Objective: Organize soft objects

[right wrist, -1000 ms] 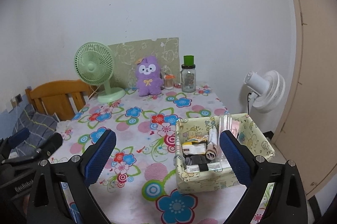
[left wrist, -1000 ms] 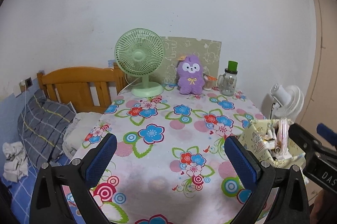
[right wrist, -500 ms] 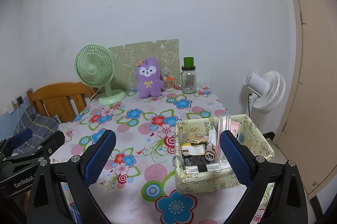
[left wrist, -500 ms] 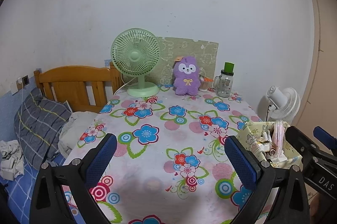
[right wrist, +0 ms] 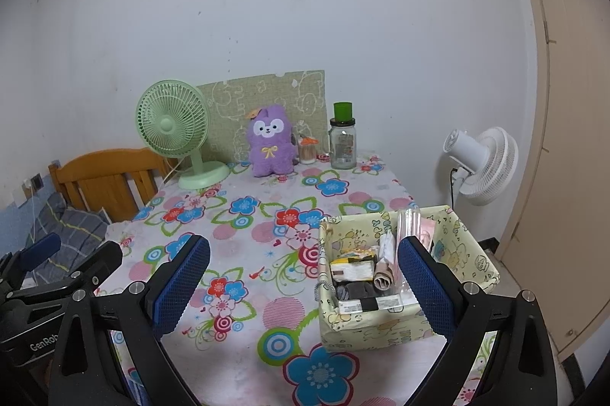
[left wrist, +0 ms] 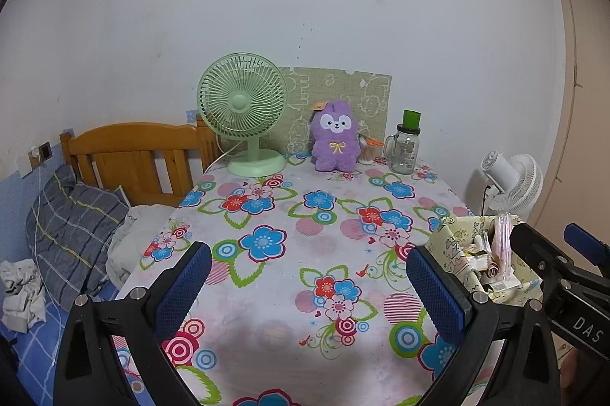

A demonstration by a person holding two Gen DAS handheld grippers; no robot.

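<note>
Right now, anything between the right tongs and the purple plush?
Nothing visible. The right tongs hang open over bare floral tablecloth leading to the purple plush; the yellow storage box sits off to the right.

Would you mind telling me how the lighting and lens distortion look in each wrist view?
Left wrist view: soft, even light, no glare; the door frame bows inward and dark corners vignette. Right wrist view: the same flat light, faint shadow beneath the fabric box, sharp focus.

Beside the pale green fan (left wrist: 244, 112) sits a purple plush (left wrist: 335, 138); the tablecloth (left wrist: 305, 246) under it is white with blue, red and pink flowers, the box (right wrist: 404, 324) pale yellow.
</note>
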